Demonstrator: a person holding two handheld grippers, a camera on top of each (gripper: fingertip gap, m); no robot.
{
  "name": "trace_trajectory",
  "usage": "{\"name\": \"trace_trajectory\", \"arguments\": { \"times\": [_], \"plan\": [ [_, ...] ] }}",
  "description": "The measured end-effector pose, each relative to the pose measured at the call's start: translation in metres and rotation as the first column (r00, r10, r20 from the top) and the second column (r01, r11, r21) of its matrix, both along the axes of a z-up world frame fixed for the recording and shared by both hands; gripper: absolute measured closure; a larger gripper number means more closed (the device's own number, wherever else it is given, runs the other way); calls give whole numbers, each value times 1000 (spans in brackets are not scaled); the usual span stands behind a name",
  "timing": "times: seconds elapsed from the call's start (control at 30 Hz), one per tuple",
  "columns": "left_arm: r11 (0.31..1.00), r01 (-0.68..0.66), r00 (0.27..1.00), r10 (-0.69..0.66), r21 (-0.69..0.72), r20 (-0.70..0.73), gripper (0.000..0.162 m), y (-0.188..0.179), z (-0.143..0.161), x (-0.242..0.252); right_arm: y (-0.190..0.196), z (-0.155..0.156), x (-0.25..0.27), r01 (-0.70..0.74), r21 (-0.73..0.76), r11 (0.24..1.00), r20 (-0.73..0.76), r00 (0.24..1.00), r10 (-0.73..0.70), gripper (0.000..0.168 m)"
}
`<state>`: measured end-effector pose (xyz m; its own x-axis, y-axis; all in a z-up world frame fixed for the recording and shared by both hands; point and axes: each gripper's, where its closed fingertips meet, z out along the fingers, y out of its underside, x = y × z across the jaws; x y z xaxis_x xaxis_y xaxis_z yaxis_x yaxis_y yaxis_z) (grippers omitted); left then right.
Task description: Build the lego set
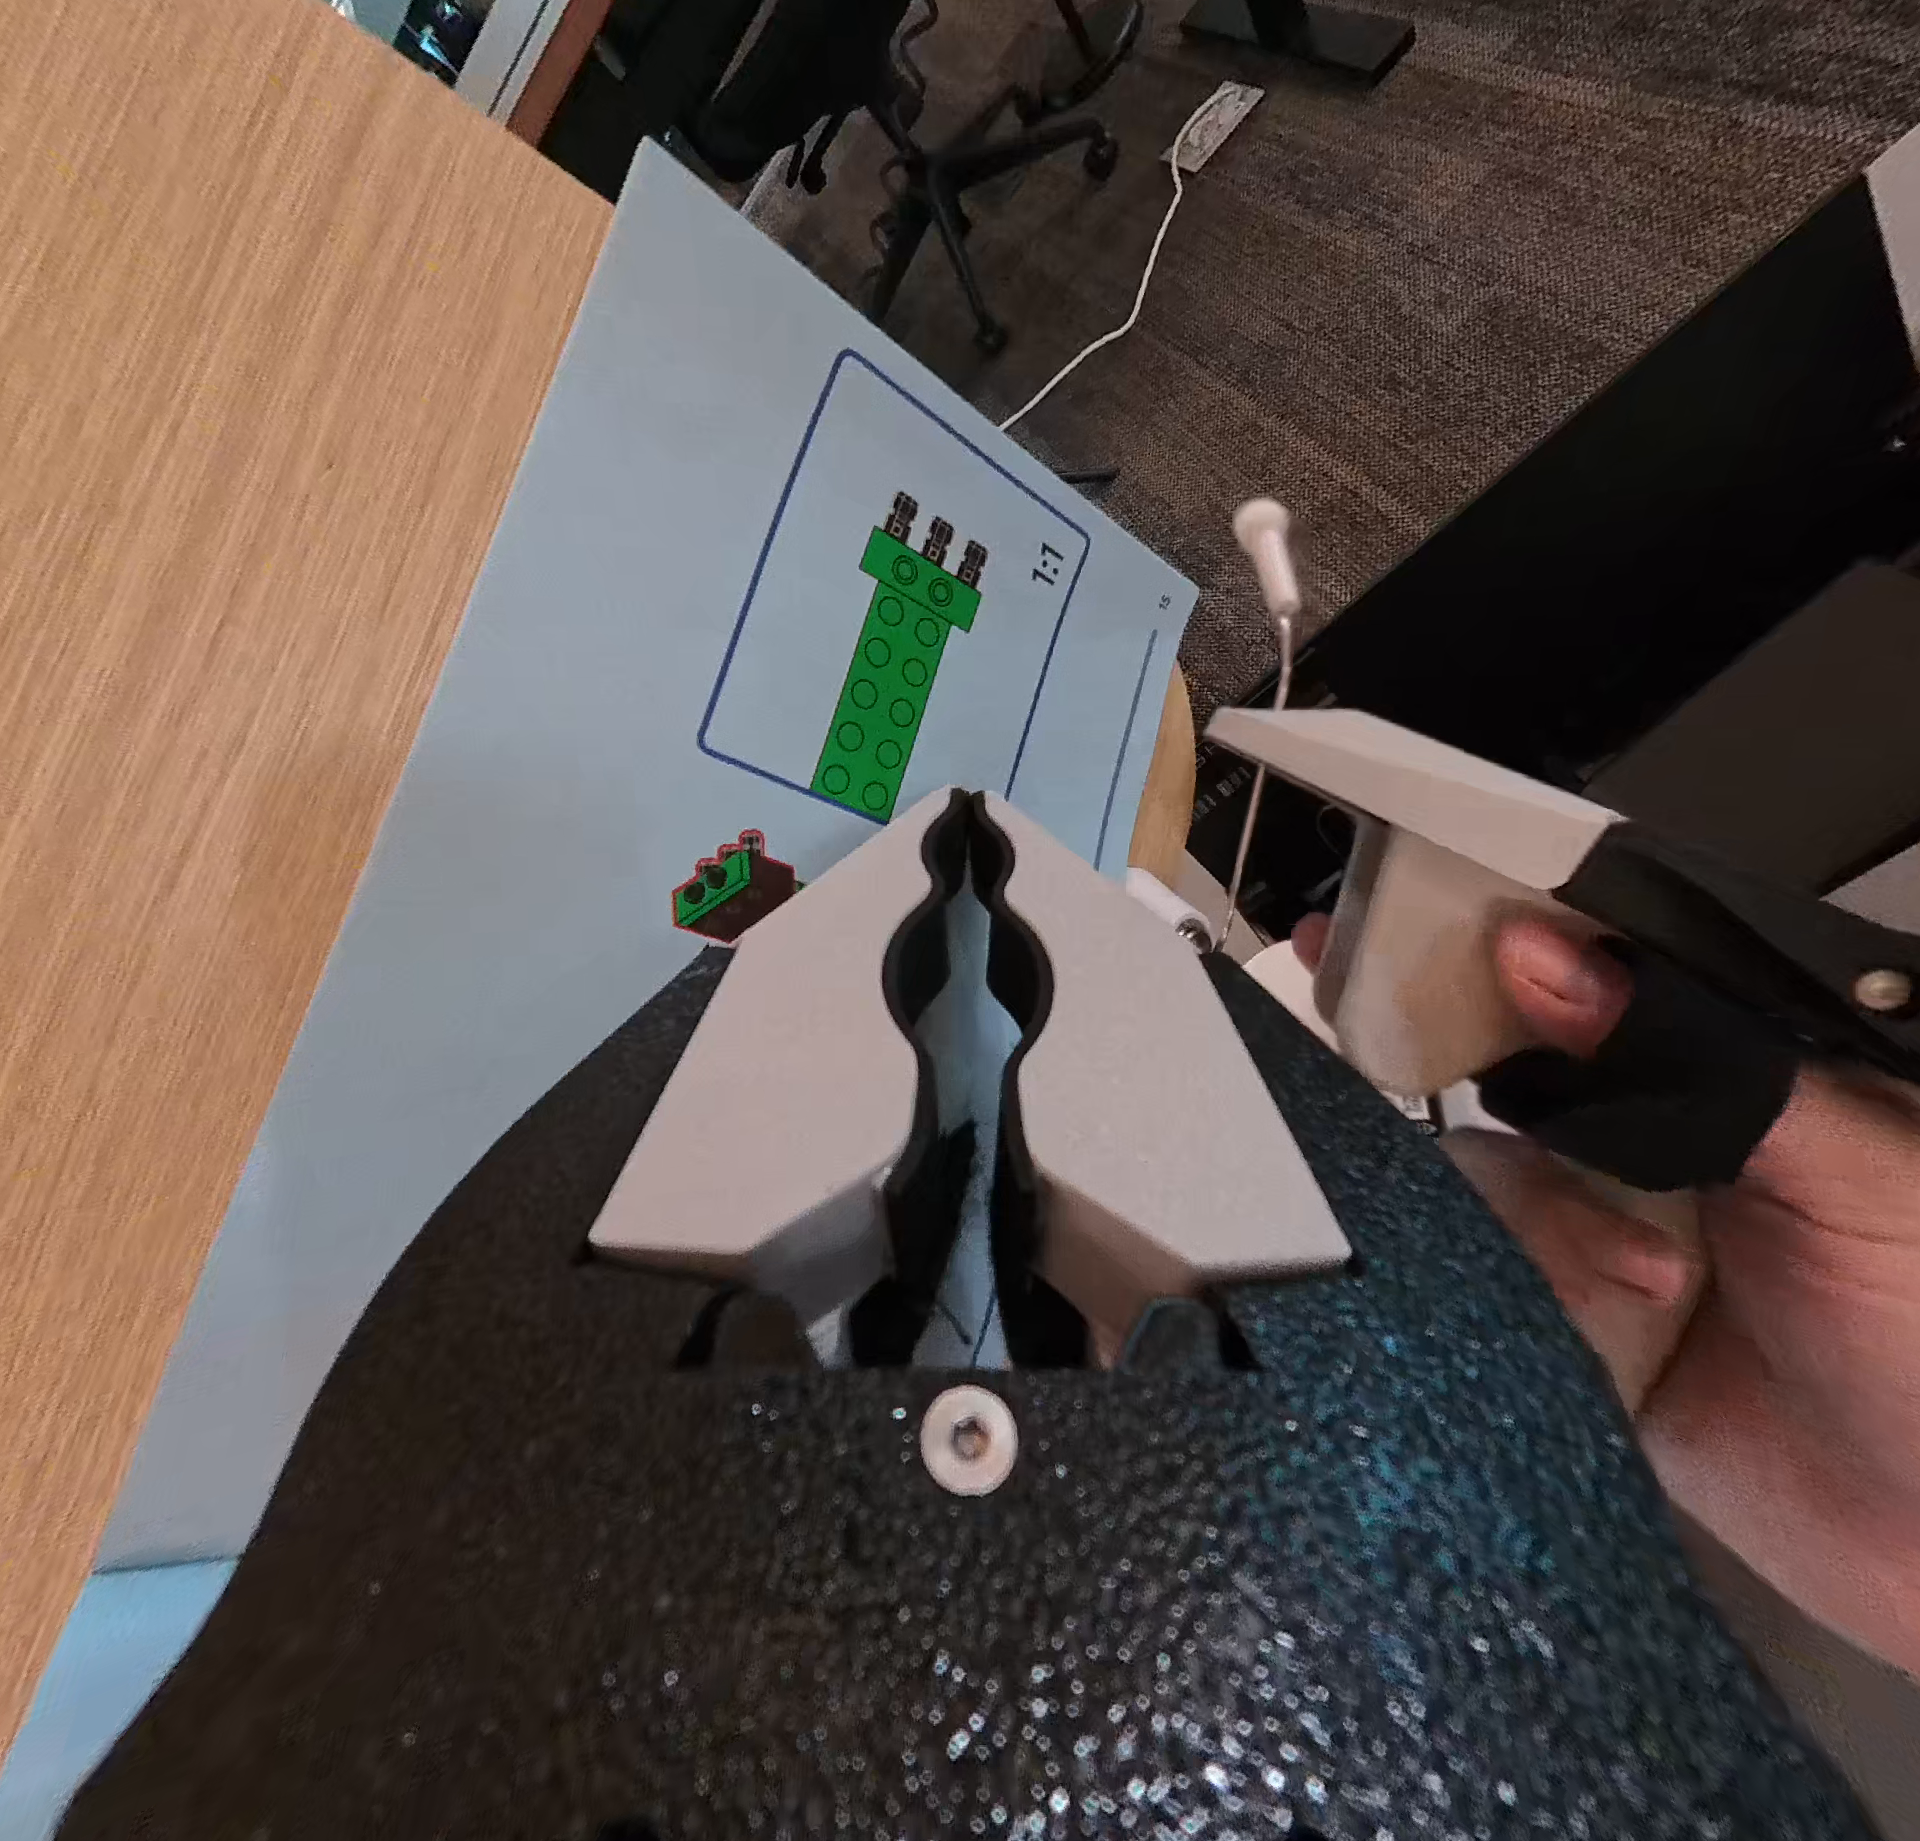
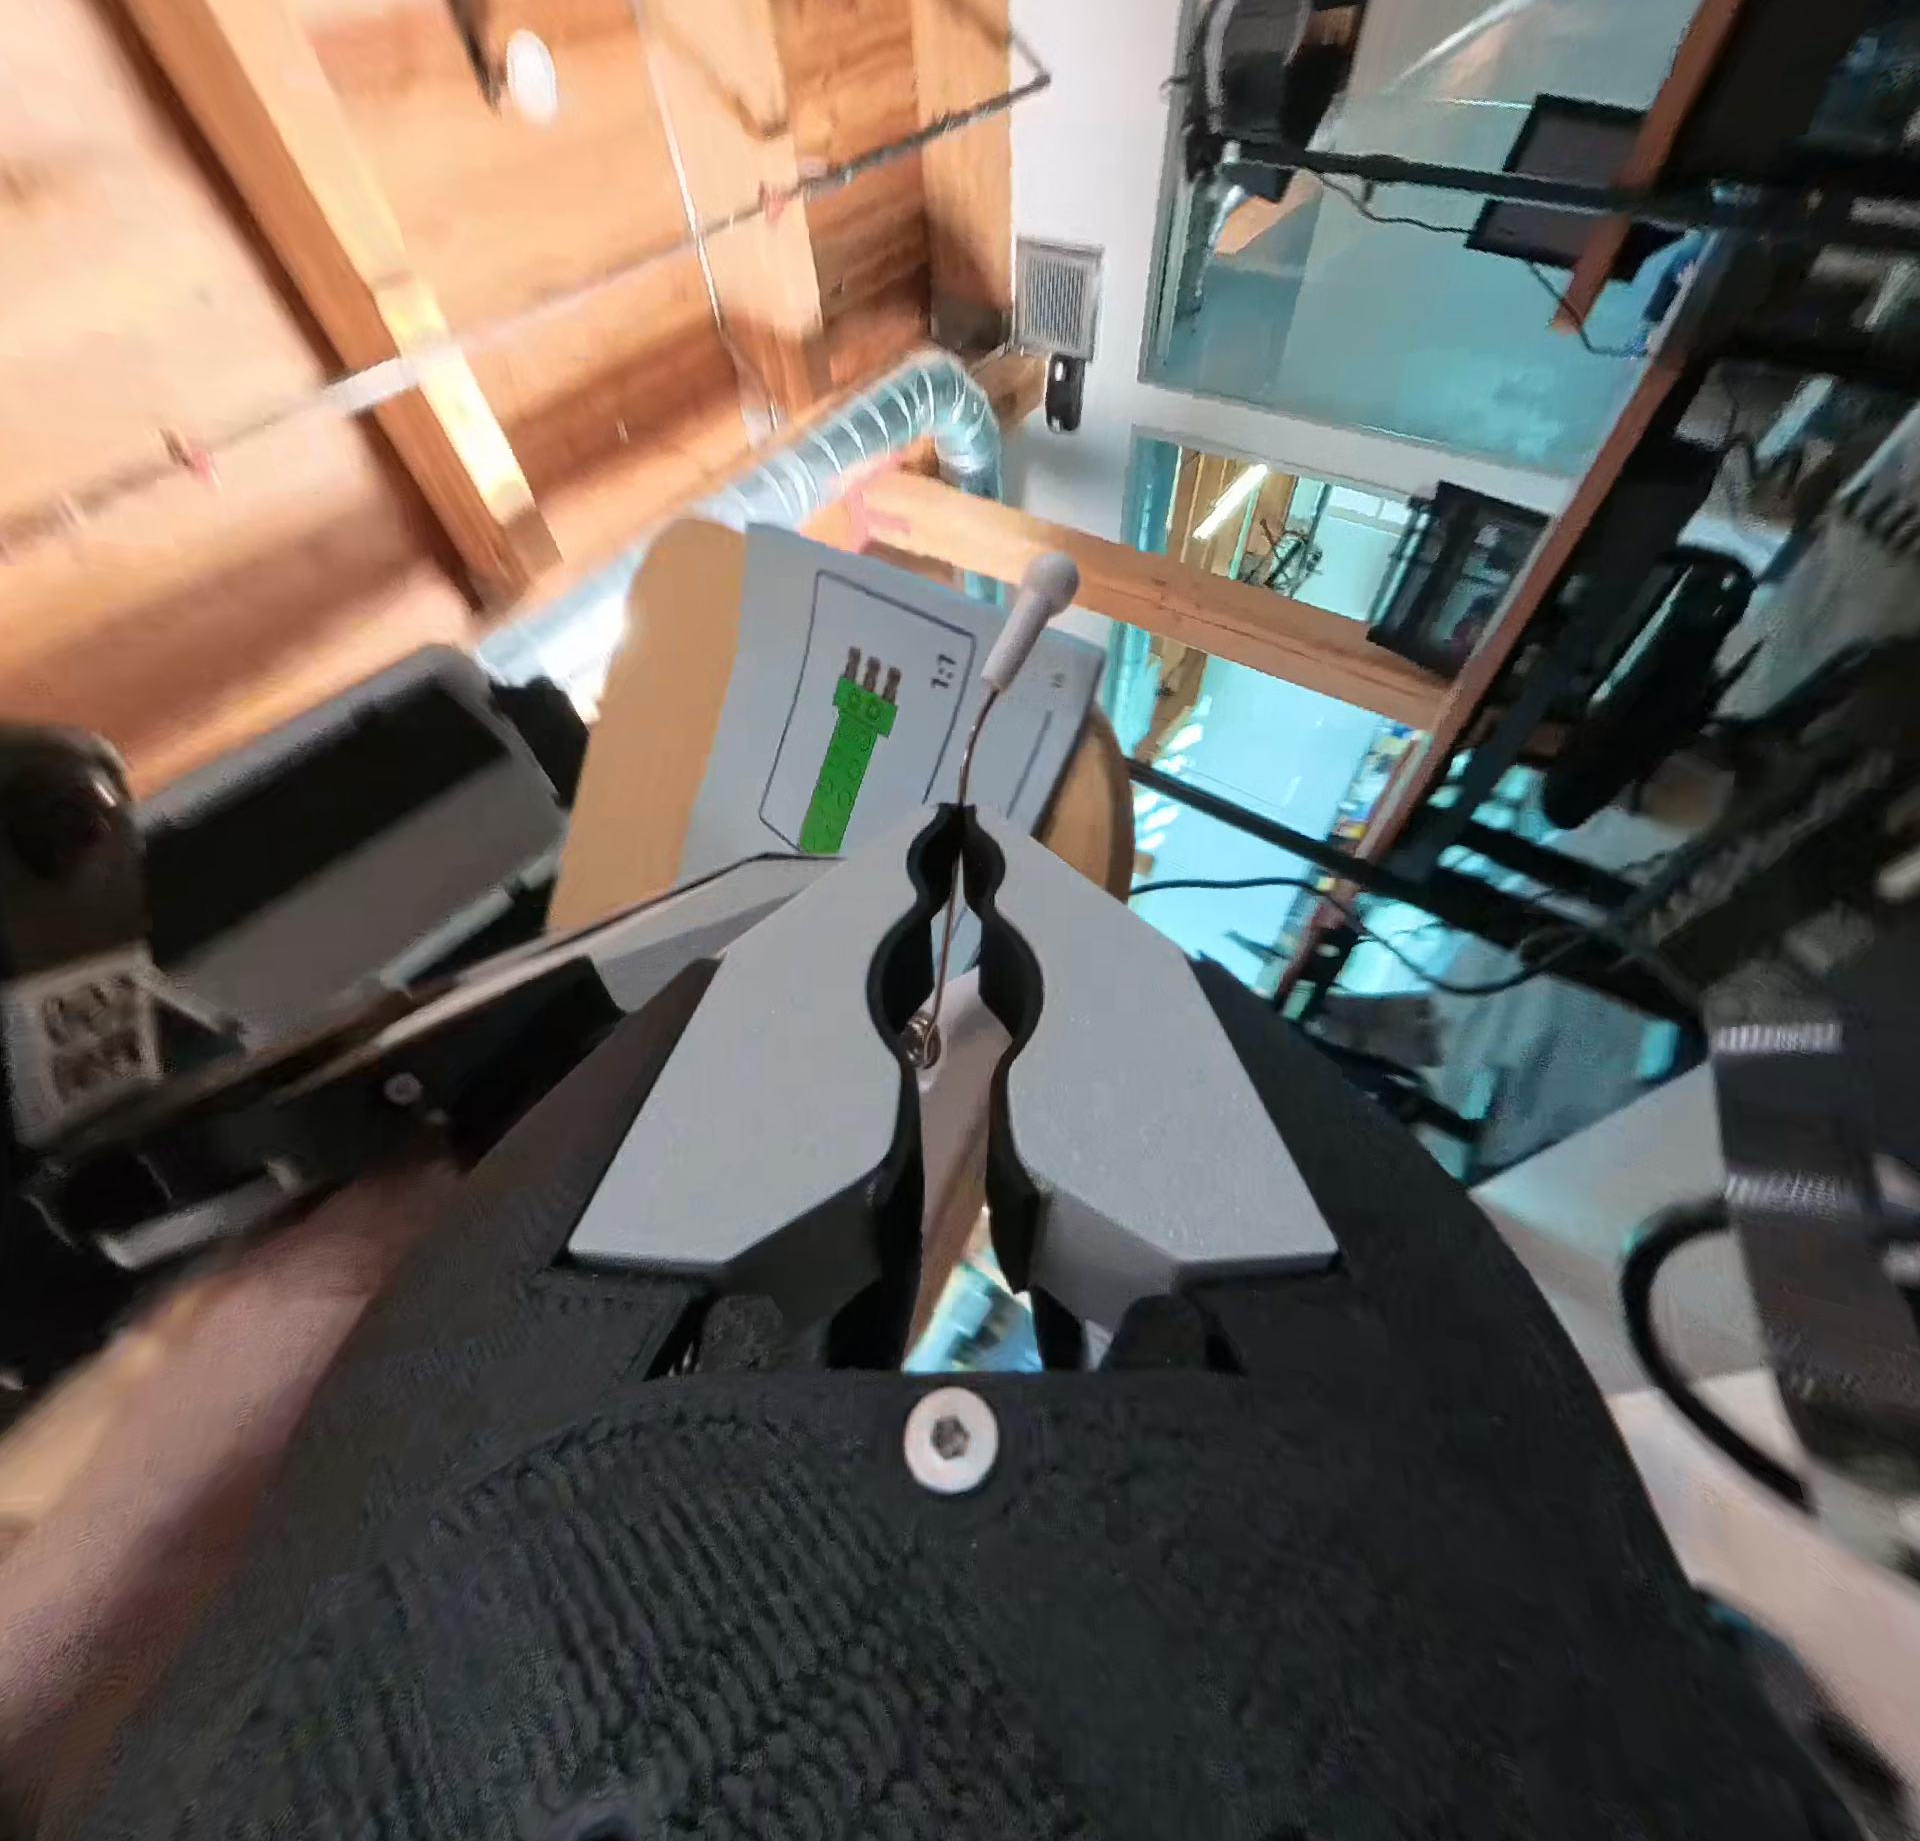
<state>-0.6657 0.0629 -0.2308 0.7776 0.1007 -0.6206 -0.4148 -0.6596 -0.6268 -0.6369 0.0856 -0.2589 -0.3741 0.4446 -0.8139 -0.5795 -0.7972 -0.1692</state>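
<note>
No loose bricks show. A pale blue instruction page with a printed green brick column lies on a wooden board. My left gripper is shut, its tips over the page's lower part, with nothing seen between them. My right gripper is shut on a thin wire arm with a white tip that stands at the board's edge. The wire runs up through the gap between its fingers. The right gripper also shows in the left wrist view, held by a hand in a black glove.
The wooden table spreads to the left of the page. The board's rounded edge lies right of the page. Beyond it are carpet, an office chair and a white cable. The right wrist view is blurred, showing the ceiling and windows.
</note>
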Motion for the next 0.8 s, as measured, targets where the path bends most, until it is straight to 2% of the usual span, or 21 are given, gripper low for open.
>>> {"name": "trace_trajectory", "arguments": {
  "times": [0.03, 0.13, 0.2, 0.23, 0.3, 0.33, 0.4, 0.47, 0.57, 0.63, 0.7, 0.8],
  "plan": [
    [1000, -1, 1000, 1, 1, 3, 162, 0, 0, 0, -1, 5, -1, 18, 91, 996, 51, 998, -22, 168],
    [1000, -4, 1000, 4, 8, 16, 162, 0, 0, 0, -11, 23, -8, 45, 423, 905, 213, 966, -147, 168],
    [1000, -16, 999, 15, 24, 33, 162, 0, 0, 1, -18, 29, -18, -8, 560, 828, 307, 931, -199, 168],
    [999, -19, 999, 18, 36, 36, 162, 1, 0, 1, -18, 28, -22, -50, 572, 819, 360, 912, -196, 168],
    [998, -29, 999, 28, 64, 25, 162, 0, -1, 0, -18, 29, -21, -113, 519, 847, 412, 901, -133, 165],
    [996, -38, 999, 36, 76, 24, 162, -2, -1, 2, -16, 33, -14, -101, 493, 864, 402, 907, -123, 158],
    [989, -23, 999, 18, 145, 36, 162, -12, 6, 17, -7, 40, 12, -18, 486, 874, 392, 898, -199, 142],
    [956, 59, 994, -83, 287, 73, 146, -31, 21, 57, -4, 50, 44, 56, 559, 827, 389, 863, -322, 133],
    [830, 157, 962, -252, 535, 108, 143, -79, 32, 129, -19, 73, 98, 144, 713, 686, 329, 796, -509, 129],
    [742, 139, 959, -266, 656, 98, 143, -115, 23, 157, -48, 82, 129, 113, 800, 590, 299, 777, -554, 128],
    [691, 57, 961, -233, 720, 148, 144, -147, 0, 169, -84, 77, 158, 28, 849, 528, 318, 771, -552, 128],
    [699, -53, 937, -212, 713, 277, 140, -171, -43, 182, -125, 56, 205, -69, 847, 527, 401, 734, -548, 129]
  ]
}}
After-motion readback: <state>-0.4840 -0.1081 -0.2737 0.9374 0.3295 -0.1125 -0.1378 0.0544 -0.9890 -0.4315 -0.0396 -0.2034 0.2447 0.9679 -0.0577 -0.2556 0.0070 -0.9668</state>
